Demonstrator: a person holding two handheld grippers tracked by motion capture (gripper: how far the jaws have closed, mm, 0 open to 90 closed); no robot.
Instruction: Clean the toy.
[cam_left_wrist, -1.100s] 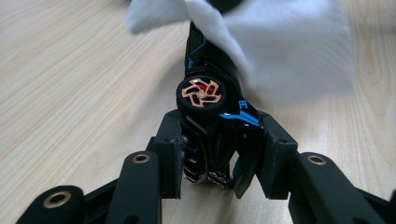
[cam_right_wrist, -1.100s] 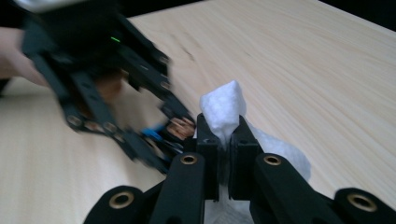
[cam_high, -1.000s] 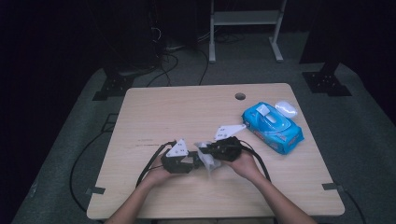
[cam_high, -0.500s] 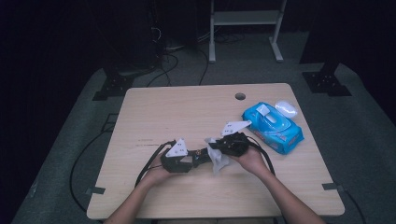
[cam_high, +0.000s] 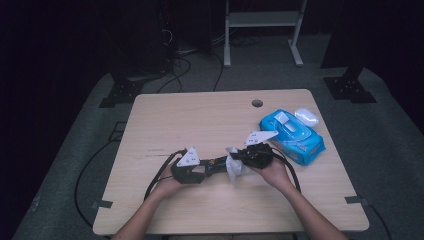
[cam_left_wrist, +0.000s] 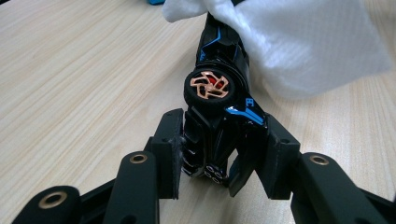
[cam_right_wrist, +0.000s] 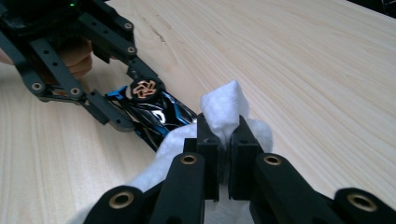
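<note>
We are wiping: left hand-held gripper clamps the toy car, right hand-held gripper pinches the wet wipe near the worktop's front edge. Next, drag along its body.

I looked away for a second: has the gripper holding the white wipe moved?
Yes. The right gripper with the wipe has slid right, closer to the blue wipes pack, judging by the high view.
</note>
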